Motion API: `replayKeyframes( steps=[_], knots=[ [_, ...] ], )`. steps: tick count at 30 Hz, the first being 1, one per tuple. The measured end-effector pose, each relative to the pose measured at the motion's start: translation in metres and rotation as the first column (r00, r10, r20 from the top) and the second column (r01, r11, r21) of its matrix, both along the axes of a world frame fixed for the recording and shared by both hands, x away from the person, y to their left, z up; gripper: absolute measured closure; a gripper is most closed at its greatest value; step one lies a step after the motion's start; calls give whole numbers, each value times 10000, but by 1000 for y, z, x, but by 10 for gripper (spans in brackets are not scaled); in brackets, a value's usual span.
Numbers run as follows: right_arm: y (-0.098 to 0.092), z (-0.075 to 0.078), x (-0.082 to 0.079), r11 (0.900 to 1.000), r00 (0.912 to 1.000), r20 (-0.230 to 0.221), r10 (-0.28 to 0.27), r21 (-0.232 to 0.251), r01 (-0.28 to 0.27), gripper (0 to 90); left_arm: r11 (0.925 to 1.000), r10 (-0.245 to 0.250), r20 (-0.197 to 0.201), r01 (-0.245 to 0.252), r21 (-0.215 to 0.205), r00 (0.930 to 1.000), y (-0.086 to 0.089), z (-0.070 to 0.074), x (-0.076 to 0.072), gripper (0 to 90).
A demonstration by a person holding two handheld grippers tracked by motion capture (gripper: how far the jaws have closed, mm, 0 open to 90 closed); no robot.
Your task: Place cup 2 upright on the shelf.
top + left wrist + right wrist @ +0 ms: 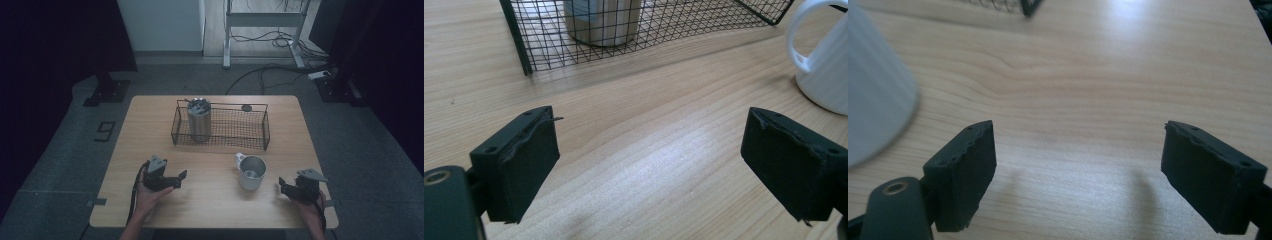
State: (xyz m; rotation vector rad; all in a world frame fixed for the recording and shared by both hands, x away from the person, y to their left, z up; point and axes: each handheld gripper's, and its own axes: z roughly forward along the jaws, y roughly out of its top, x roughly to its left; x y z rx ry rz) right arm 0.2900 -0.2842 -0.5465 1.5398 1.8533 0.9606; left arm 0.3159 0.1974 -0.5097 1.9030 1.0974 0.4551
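Observation:
A white mug (pixel 251 172) stands upright on the wooden table (pixel 210 205), in front of a black wire basket (pixel 265 131). Inside the basket's left end stands a steel tumbler (pixel 199 121) with a lid. My left gripper (pixel 181 179) rests low over the table to the left of the mug, pointing right. In the left gripper view its jaws (pixel 649 135) stand wide apart over bare wood, with the mug (pixel 824 65) ahead right and the tumbler (pixel 601 22) ahead. My right gripper (pixel 281 185) sits right of the mug, open (pixel 1078 145), with the mug (pixel 873 100) at the left.
A small dark round object (pixel 246 107) lies on the table behind the basket. The table's front edge is close under both hands. Cables and a desk frame (pixel 262 22) lie on the floor beyond the table.

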Motion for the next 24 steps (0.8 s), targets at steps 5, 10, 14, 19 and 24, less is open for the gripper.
replayKeyframes(
  steps=[5, 10, 14, 19, 24],
  knots=[
    [3, 9, -4, 9986, 9991, 256, 327, 396, -337, 142, 9999, 75, -130, -77, -102, 9999, 3, -4, -3, 83],
    [9, 19, -9, 9965, 9967, 562, 588, 560, -619, 142, 9999, 123, -123, -124, -71, 9998, 5, -5, -6, 83],
    [14, 28, -12, 9930, 9935, 818, 787, 812, -853, 142, 9999, 129, -141, -130, -106, 9998, 6, -5, -7, 83],
    [24, 42, -19, 9855, 9852, 1268, 1151, 1099, -1293, 142, 9999, 92, -90, -93, -57, 9999, 5, -3, -11, 83],
    [30, 49, -23, 9811, 9798, 1482, 1342, 1195, -1524, 142, 10000, 24, -191, -25, -54, 9998, 3, -4, -11, 83]
  ],
)
